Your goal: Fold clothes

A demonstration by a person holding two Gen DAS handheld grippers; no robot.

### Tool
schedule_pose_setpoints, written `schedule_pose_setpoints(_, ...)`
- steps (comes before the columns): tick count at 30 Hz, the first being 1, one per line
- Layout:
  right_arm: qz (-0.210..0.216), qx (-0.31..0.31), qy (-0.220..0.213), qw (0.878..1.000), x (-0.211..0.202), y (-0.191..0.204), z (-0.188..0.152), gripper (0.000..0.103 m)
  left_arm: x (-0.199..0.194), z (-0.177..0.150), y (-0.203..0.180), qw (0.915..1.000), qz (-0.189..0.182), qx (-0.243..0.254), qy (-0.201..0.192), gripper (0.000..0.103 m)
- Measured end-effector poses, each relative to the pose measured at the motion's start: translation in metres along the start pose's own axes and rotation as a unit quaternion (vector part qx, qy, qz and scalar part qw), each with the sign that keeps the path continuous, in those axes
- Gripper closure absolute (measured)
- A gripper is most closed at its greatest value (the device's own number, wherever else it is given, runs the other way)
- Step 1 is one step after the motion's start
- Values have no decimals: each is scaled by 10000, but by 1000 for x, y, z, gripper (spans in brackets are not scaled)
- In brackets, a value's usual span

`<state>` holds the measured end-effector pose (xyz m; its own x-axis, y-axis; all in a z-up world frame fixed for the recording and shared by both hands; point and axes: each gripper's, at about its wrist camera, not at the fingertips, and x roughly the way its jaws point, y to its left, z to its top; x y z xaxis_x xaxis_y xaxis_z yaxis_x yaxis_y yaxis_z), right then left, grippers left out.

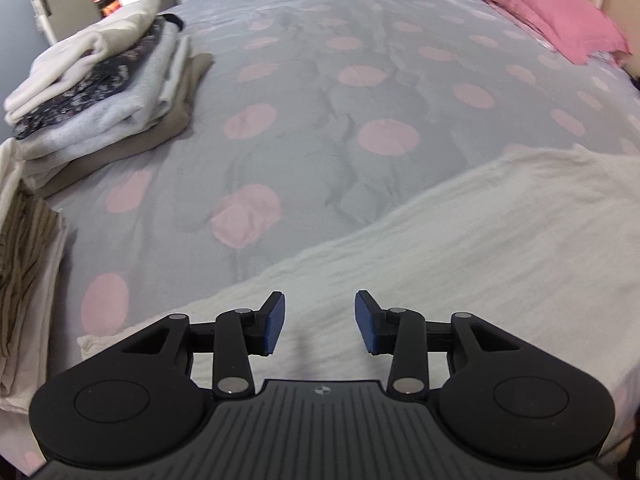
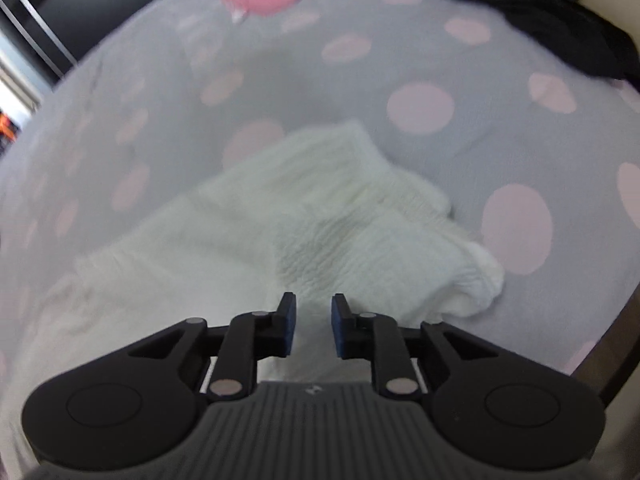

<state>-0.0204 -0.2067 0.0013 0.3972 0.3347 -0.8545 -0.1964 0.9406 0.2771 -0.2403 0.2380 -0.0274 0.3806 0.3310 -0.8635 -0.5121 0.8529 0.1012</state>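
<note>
A white textured garment (image 1: 480, 248) lies spread on the grey bedspread with pink dots (image 1: 320, 100). My left gripper (image 1: 320, 322) is open and empty, just above the garment's near edge. In the right wrist view the same white garment (image 2: 320, 220) lies partly folded over itself, with a gathered cuff at the right (image 2: 476, 280). My right gripper (image 2: 314, 326) is open and empty above the garment's near part. That view is blurred.
A stack of folded clothes (image 1: 104, 88) sits at the far left of the bed. Striped and white fabric (image 1: 24, 280) lies at the left edge. A pink pillow (image 1: 540, 4) is at the far right. Dark clothing (image 2: 540, 16) lies at the far right in the right wrist view.
</note>
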Motion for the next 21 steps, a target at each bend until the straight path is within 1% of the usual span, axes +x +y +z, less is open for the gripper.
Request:
schedule_pose_setpoints(3,-134,529,-418,9976,-20,-19,3,71,1,-7,-11,9994,-73,314,90,61)
schedule_pose_setpoints(4,-181,710,-552,9958,-27,-26,4,64,2,-9,-14,9992,-53,390,116,61)
schedule_pose_setpoints(5,-248,966,-603,9932,-28,-35,7,61,3,-9,-16,9989,-33,449,133,61)
schedule_pose_setpoints(7,-240,1468,-471,9877,-21,-51,6,60,4,-10,-17,9987,-22,495,142,61)
schedule_pose_setpoints(9,-226,1964,-337,9797,-15,-66,4,60,4,-10,-16,9987,-22,491,149,61)
schedule_pose_setpoints(11,-10,2359,-185,9716,-7,-75,2,59,5,-10,-16,9987,-22,486,157,61)
schedule_pose_setpoints(12,60,2468,-116,9690,-4,-76,1,55,5,-10,-16,9987,-22,483,161,61)
schedule_pose_setpoints(13,130,2575,-48,9662,0,-77,1,49,5,-10,-16,9987,-22,481,165,61)
schedule_pose_setpoints(14,195,2678,14,9633,4,-78,0,48,6,-10,-15,9987,-22,479,169,61)
schedule_pose_setpoints(15,167,2701,-10,9627,6,-78,1,49,6,-10,-15,9987,-22,476,173,61)
schedule_pose_setpoints(17,112,2742,-62,9616,11,-78,3,55,7,-10,-15,9987,-21,471,181,61)
schedule_pose_setpoints(18,94,2682,-145,9632,11,-76,4,69,7,-10,-15,9987,-21,469,184,61)
schedule_pose_setpoints(19,80,2620,-226,9648,10,-74,6,88,7,-10,-15,9987,-19,472,187,61)
schedule_pose_setpoints(20,122,2531,-273,9670,9,-71,7,91,7,-11,-15,9987,-14,479,187,61)
schedule_pose_setpoints(21,200,2496,-309,9676,6,-67,8,92,7,-10,-15,9987,-12,482,189,61)
